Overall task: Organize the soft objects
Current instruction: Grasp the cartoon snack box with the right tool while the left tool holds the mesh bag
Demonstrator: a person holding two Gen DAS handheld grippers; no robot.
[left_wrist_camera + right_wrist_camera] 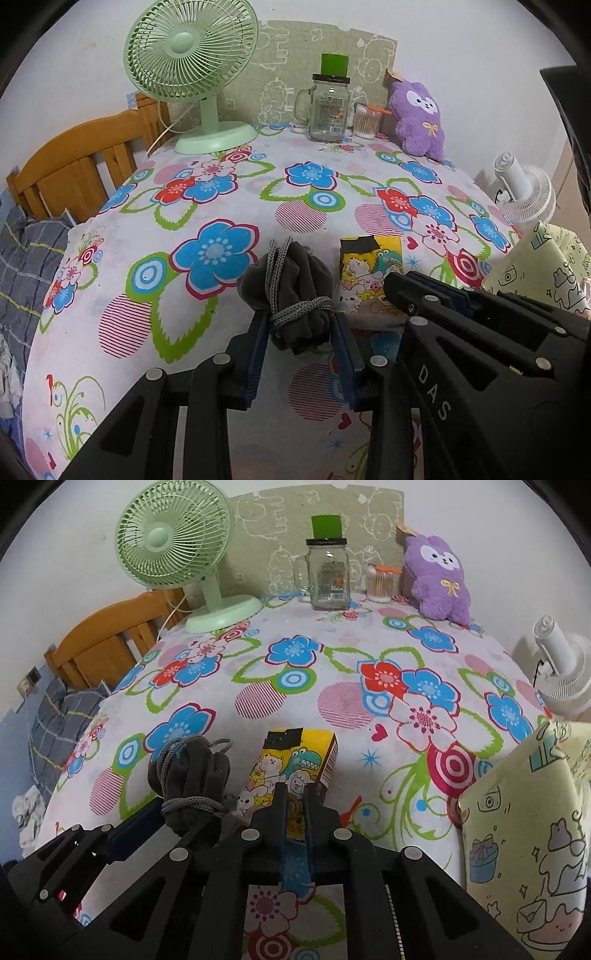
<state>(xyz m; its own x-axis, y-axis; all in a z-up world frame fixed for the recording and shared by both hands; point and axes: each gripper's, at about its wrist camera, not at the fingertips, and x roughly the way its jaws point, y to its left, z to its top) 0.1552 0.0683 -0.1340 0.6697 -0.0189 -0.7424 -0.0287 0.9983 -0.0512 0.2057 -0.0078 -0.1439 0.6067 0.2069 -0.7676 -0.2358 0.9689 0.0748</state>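
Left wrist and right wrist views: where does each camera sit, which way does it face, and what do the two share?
Left wrist: sits on the left gripper, facing along its fingers across the floral table toward the wall; its fingers clamp the grey pouch, and the right gripper enters from the right.
Right wrist: sits on the right gripper, facing the same way; its fingers are closed on the yellow cartoon packet, with the left gripper at lower left.
Shared: pouch, packet, green fan, glass jar, purple plush.

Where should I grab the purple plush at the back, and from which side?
Take the purple plush across its body below the face, coming straight from the front. It sits upright against the wall, the cotton swab jar is close on its left, and its soft body should compress between the fingers.
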